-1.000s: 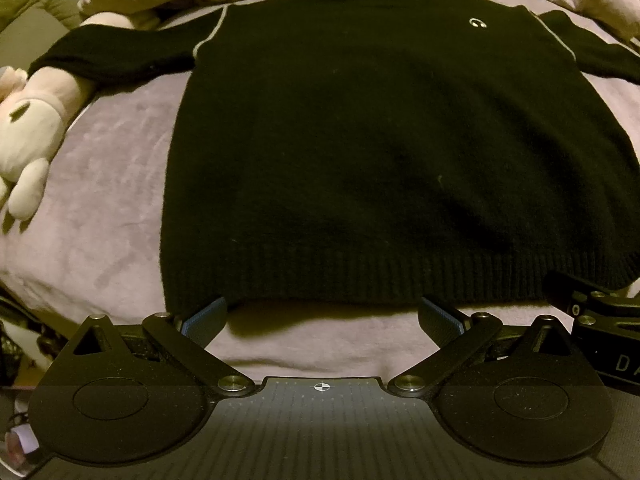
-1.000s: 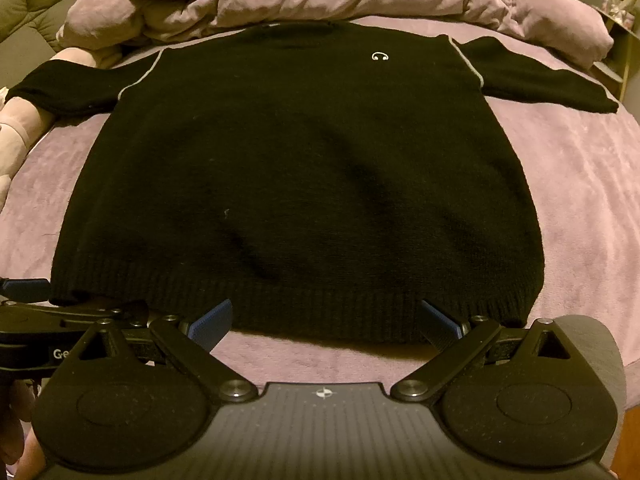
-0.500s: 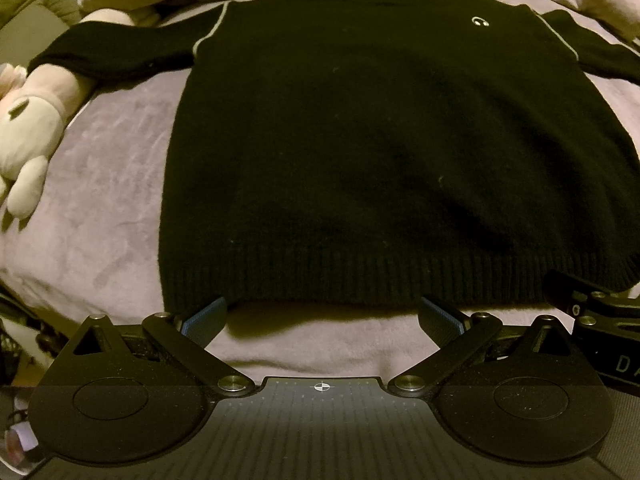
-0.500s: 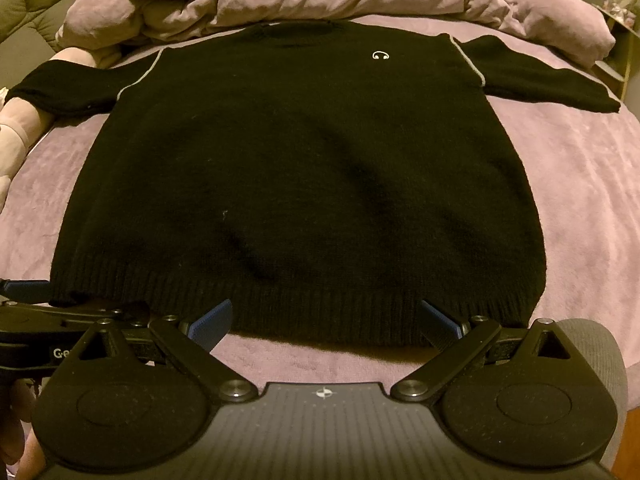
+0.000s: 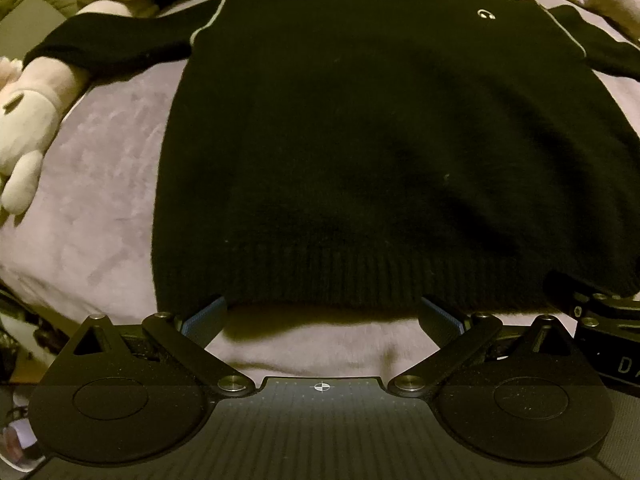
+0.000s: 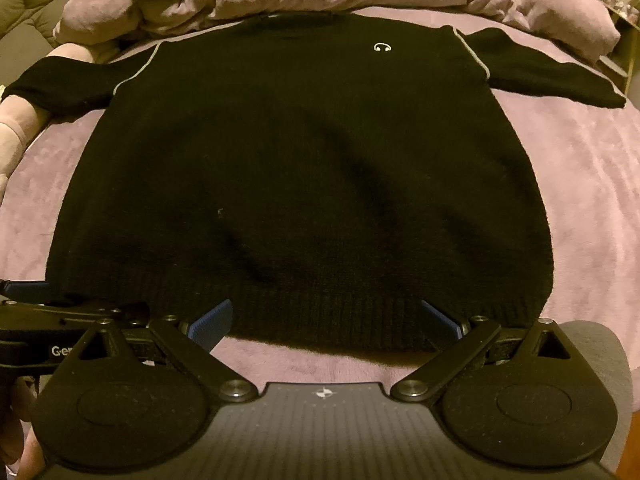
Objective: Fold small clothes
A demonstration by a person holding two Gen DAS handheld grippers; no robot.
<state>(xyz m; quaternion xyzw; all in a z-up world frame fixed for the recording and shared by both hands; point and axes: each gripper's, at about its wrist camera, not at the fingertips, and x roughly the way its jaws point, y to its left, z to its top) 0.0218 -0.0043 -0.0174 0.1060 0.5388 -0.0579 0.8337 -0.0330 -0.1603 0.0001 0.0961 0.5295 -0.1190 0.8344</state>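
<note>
**Both claws wide at the sweater's hem**

The left claw [image 5: 320, 314] and right claw [image 6: 326, 320] gape wide, empty, fingertips at the ribbed hem. The black sweater [image 6: 304, 176] lies flat, sleeves spread, on the purple bed [image 6: 592, 208], a plush toy [image 5: 28, 120] beside its left sleeve.

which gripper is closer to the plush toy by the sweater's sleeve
Left. The left gripper sits at the hem's toy-side corner of the black sweater, toward the plush toy; the right gripper is at the far hem corner.

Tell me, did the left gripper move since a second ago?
Yes, slightly. The left gripper edged forward: the black knitted sweater's hem sits a little lower against its open fingers than before, and the sweater looks closer.
</note>
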